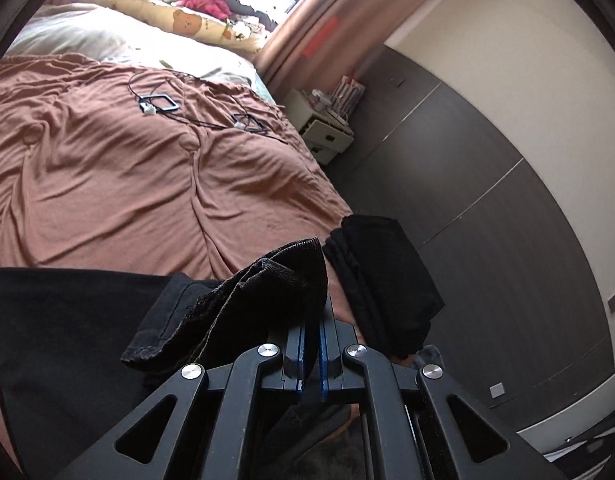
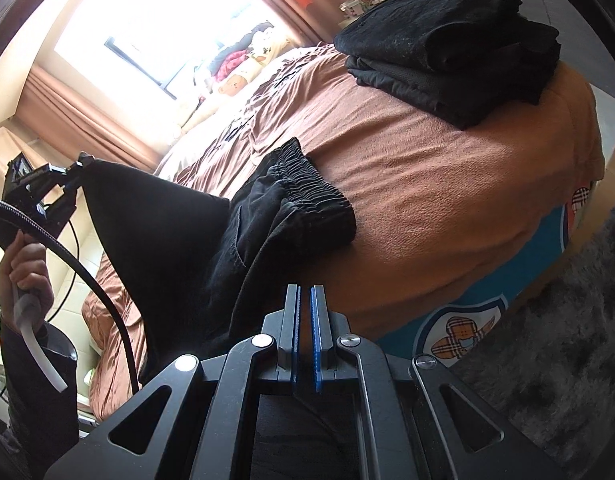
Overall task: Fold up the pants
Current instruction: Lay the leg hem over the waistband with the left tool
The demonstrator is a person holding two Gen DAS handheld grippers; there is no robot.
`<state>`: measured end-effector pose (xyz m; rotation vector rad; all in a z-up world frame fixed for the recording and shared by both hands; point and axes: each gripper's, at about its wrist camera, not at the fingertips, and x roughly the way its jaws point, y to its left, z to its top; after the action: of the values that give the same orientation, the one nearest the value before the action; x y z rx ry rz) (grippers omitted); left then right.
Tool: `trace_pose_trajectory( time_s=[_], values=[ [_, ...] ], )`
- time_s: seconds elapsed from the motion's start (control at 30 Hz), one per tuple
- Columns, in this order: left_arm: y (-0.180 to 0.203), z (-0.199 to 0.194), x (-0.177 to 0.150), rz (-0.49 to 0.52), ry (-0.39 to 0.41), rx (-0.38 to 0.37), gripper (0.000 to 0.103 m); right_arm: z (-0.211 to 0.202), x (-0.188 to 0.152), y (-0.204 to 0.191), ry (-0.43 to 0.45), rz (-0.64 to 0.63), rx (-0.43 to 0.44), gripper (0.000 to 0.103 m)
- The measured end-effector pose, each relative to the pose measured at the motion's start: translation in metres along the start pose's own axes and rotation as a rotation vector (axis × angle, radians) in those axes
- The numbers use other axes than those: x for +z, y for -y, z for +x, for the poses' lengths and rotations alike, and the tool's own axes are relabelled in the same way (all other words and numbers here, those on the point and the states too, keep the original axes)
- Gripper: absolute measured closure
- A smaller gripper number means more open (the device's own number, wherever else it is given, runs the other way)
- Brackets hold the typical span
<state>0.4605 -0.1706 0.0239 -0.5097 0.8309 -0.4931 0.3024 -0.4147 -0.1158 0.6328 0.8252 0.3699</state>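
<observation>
Black pants (image 2: 179, 248) lie on the brown bedspread (image 2: 447, 200) near the bed's foot, with the elastic waistband (image 2: 311, 188) flat on the bed. My left gripper (image 1: 315, 316) is shut on a hem end of the pants (image 1: 267, 292), and the cloth bunches over its left finger. In the right wrist view that left gripper (image 2: 77, 166) holds the cloth raised at the far left, so it hangs like a tent. My right gripper (image 2: 305, 290) is shut at the bed's edge beside the pants. Nothing shows between its fingertips. Dark cloth lies under its frame.
A stack of folded black clothes (image 2: 459, 52) sits at the bed's foot corner (image 1: 383, 276). Cables and small frames (image 1: 159, 102) lie mid-bed, with pillows beyond. A white nightstand (image 1: 323, 128) and grey wardrobe doors (image 1: 487, 240) flank the bed. Shaggy dark carpet (image 2: 567, 340) covers the floor.
</observation>
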Motion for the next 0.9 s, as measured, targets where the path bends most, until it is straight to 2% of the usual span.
trace_pose_trajectory(
  time_s=[0.03, 0.07, 0.1, 0.13, 0.17, 0.2, 0.3, 0.37, 0.43, 0.53, 0.6, 0.9],
  values=[
    [-0.002, 0.004, -0.006, -0.002, -0.013, -0.009, 0.098, 0.000, 0.000, -0.001, -0.001, -0.001, 0.004, 0.099],
    [-0.002, 0.008, -0.011, -0.003, -0.027, -0.014, 0.098, 0.001, 0.001, 0.000, -0.002, 0.000, 0.011, 0.091],
    [-0.004, 0.012, -0.017, -0.004, -0.040, -0.020, 0.098, 0.003, 0.002, 0.000, -0.004, 0.001, 0.019, 0.078],
    [-0.006, 0.016, -0.021, -0.006, -0.052, -0.030, 0.098, 0.004, 0.002, -0.001, -0.003, 0.003, 0.029, 0.069],
    [-0.008, 0.020, -0.026, -0.006, -0.063, -0.036, 0.098, 0.007, 0.003, -0.001, 0.002, 0.008, 0.042, 0.053],
    [-0.008, 0.023, -0.030, -0.002, -0.074, -0.038, 0.098, 0.010, 0.004, 0.000, 0.010, 0.015, 0.052, 0.046],
    [-0.014, 0.038, -0.044, -0.014, -0.117, -0.037, 0.097, 0.025, 0.009, 0.005, 0.001, 0.061, 0.105, 0.045],
    [-0.020, 0.049, -0.054, -0.032, -0.166, -0.041, 0.092, 0.039, 0.012, 0.013, -0.021, 0.119, 0.132, 0.045],
    [-0.028, 0.055, -0.063, -0.052, -0.197, -0.050, 0.079, 0.052, 0.014, 0.022, -0.037, 0.180, 0.169, 0.045],
    [-0.040, 0.053, -0.073, -0.065, -0.196, -0.044, 0.067, 0.070, 0.018, 0.035, -0.052, 0.265, 0.216, 0.045],
    [-0.051, 0.050, -0.079, -0.082, -0.197, -0.038, 0.063, 0.081, 0.021, 0.043, -0.058, 0.311, 0.229, 0.045],
    [-0.073, 0.027, -0.093, -0.103, -0.195, -0.035, 0.055, 0.124, 0.033, 0.073, -0.067, 0.549, 0.292, 0.043]
  ],
)
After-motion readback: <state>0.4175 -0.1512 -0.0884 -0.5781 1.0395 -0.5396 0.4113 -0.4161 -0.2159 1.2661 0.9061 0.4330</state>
